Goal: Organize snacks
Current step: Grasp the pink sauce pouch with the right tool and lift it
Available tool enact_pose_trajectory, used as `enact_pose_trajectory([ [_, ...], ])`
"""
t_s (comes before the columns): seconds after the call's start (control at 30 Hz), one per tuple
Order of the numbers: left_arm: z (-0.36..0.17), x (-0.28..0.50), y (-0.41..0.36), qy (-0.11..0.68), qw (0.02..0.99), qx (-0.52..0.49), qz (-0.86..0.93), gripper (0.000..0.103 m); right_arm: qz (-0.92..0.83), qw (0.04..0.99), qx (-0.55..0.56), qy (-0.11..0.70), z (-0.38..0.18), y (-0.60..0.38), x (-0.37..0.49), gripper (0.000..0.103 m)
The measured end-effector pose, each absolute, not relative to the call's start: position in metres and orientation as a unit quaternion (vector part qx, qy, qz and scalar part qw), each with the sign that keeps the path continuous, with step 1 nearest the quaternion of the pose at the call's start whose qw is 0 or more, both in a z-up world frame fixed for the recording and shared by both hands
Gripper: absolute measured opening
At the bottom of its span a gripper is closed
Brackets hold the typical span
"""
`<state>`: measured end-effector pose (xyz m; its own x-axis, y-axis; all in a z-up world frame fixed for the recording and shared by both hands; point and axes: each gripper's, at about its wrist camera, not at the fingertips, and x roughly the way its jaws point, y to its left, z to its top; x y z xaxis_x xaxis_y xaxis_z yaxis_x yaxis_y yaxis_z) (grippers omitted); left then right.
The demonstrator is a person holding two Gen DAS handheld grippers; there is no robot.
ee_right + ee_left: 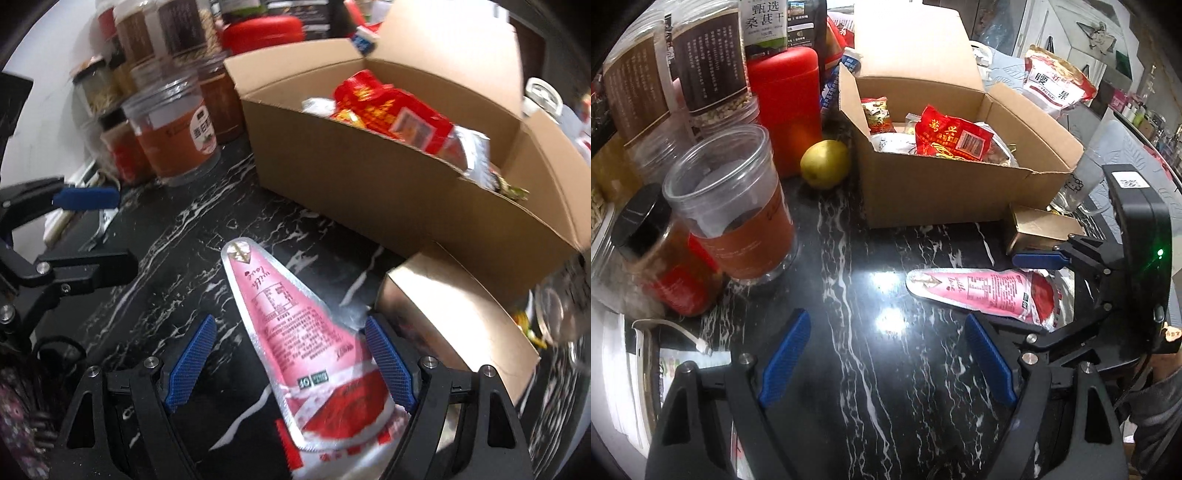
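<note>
My right tongs [286, 363] stand wide apart over the pink snack pouch [295, 332], which lies flat on the black marbled worktop [849, 369] just in front of the open cardboard box [960, 192]. The wide red end of the pouch sits between my two blue pads [192, 360], but I judge neither pad is pressing on it yet; the picture is smeared there, so I cannot be sure the right-hand pad is clear of the foil edge. My left tongs [888, 360] are also released, with nothing between them, hanging over bare worktop to the left of the pouch.

The step in hand looks like picking this pouch up for the box. To do it well I would lower the right tongs until the pads straddle the fat end, where there is filling to bite on, and close across its width, not on the thin sealed tip. The small gold carton [454, 325] sits just beside the pouch on the right, so I should keep that finger from catching its corner. Then lift clear of the box wall before moving over.

The pouch is glossy foil, tapering to a narrow rounded point, slippery and soft; it will crumple, not resist. The box is matte corrugated card with flaps up, already holding a red crinkly packet [953, 136]. Clear plastic jars [735, 199] and a yellow-green pear [824, 163] crowd the far left of the worktop.
</note>
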<state>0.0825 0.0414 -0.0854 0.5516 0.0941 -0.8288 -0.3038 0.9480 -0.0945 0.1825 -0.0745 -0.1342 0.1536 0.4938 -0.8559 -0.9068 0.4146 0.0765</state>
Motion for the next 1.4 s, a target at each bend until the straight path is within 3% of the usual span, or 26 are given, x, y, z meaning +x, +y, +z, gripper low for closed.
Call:
enact_pose_trajectory([
  [0.2,-0.088,0.086,0.044,0.463,0.871,-0.116,0.115,0.086,0.487,0.699,-0.286,0.438,-0.143,-0.061,0.184,0.084],
  [0.27,-0.089,0.086,0.046,0.463,0.871,-0.117,0.115,0.086,0.482,0.699,-0.307,0.430,-0.144,-0.058,0.180,0.074],
  [0.3,-0.090,0.086,0.046,0.464,0.870,-0.119,0.115,0.086,0.485,0.700,-0.303,0.429,-0.142,-0.058,0.180,0.051],
  [0.33,-0.091,0.086,0.047,0.465,0.870,-0.121,0.114,0.086,0.484,0.703,-0.301,0.426,-0.138,-0.058,0.179,0.043],
  [0.4,-0.091,0.085,0.049,0.465,0.869,-0.126,0.114,0.086,0.478,0.703,-0.302,0.432,-0.136,-0.057,0.178,0.032],
  [0.53,-0.086,0.083,0.050,0.458,0.873,-0.123,0.114,0.086,0.477,0.711,-0.284,0.431,-0.132,-0.063,0.173,0.021],
  [0.9,-0.075,0.086,0.040,0.446,0.883,-0.111,0.097,0.086,0.465,0.752,-0.179,0.432,-0.098,-0.124,0.156,0.021],
  [1.4,-0.074,0.156,-0.050,0.440,0.897,-0.044,0.006,0.086,0.367,0.815,-0.113,0.434,-0.082,-0.232,0.170,0.021],
])
